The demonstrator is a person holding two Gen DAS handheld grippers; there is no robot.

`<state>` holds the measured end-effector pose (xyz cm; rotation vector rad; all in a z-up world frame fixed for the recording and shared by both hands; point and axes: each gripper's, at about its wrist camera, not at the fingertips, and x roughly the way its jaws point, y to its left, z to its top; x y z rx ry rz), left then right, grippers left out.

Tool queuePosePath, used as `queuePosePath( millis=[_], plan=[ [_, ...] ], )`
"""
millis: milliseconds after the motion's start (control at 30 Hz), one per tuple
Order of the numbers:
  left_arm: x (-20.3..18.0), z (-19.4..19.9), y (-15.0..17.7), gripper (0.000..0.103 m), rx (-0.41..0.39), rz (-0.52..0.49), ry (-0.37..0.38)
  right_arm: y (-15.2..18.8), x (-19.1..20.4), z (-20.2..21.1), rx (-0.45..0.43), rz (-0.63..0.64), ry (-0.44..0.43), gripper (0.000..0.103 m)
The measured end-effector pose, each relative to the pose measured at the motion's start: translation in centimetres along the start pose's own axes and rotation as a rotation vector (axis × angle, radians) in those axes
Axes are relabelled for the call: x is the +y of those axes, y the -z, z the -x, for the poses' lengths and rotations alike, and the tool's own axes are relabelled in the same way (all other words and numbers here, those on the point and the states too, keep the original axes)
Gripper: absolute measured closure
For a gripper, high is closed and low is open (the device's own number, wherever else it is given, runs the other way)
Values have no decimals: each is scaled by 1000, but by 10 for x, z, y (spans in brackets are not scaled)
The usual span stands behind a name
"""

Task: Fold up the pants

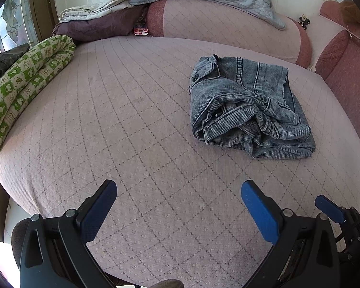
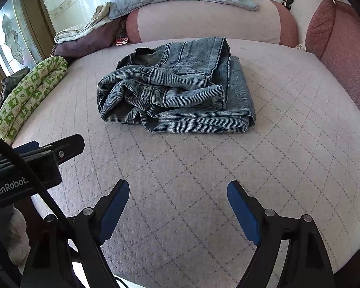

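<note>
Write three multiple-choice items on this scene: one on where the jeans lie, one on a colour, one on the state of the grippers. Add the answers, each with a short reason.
1. Where do the jeans lie?
A. on the pink quilted bed cover
B. on the grey pillow
C. in the right gripper

2. What colour is the patterned rolled blanket at the left edge of the bed?
A. red and black
B. green and cream
C. plain blue

3. How do the two grippers stand?
A. both shut on the jeans
B. the left shut, the right open
C. both open and holding nothing

Answers:
1 A: the jeans sit in a rumpled, partly folded heap right on the bed cover.
2 B: its print shows green squares on cream.
3 C: the left gripper and the right gripper each show blue pads spread wide, well short of the jeans.
</note>
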<state>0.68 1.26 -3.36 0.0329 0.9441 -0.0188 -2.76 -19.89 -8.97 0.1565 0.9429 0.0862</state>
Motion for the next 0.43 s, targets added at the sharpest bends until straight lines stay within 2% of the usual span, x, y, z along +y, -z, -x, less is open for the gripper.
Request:
queuePosePath(
  millis=[433],
  plan=[
    [0, -11, 4, 0, 23, 13, 22, 0, 2, -6, 8, 32, 10, 15]
  ],
)
